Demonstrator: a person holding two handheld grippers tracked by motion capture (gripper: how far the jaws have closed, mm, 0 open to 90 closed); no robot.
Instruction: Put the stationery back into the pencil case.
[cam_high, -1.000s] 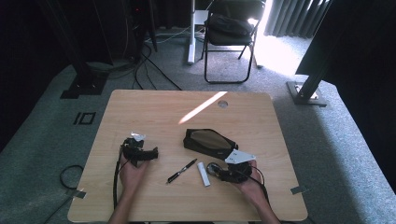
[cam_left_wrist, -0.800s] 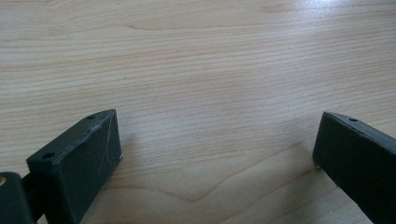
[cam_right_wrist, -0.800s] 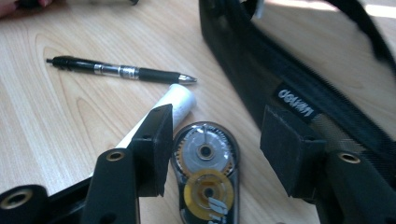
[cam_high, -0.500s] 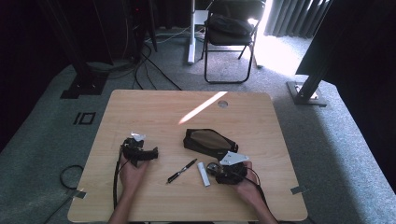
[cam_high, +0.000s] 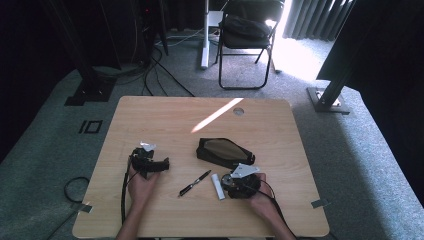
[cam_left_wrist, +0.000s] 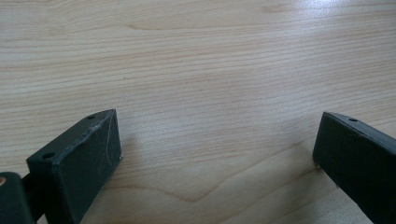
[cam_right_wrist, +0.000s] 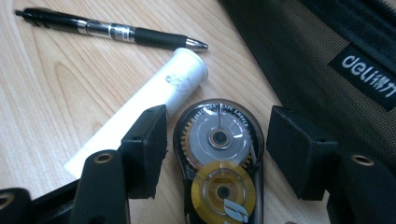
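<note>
- Two hand-held grippers are seen over a light wooden counter (cam_high: 150, 115); the left hand-held gripper (cam_left_wrist: 215, 158) rests with its jaws spread wide and nothing between them but bare wood.
- The right hand-held gripper (cam_right_wrist: 217, 149) is set astride a correction-tape dispenser (cam_right_wrist: 218, 163), which lies flat on the counter between a white tube (cam_right_wrist: 144, 102) and a black mesh pencil case (cam_right_wrist: 327, 51).
- The right jaws have just been opening; a gap is visible on both sides of the dispenser, so nothing is gripped yet.
- The step in hand is judged to be the approach for a pick-up of the dispenser.
- A squeeze across the dispenser's narrow sides is called for next, with the left-hand pad kept off the white tube that lies touching or just beside it.
- A black pen (cam_right_wrist: 112, 30) lies beyond the tube, well apart from the jaws.
- The room is dim and carpeted in grey; a folding chair (cam_high: 247, 35) stands beyond the counter, and a streak of sunlight falls across the wood.
</note>
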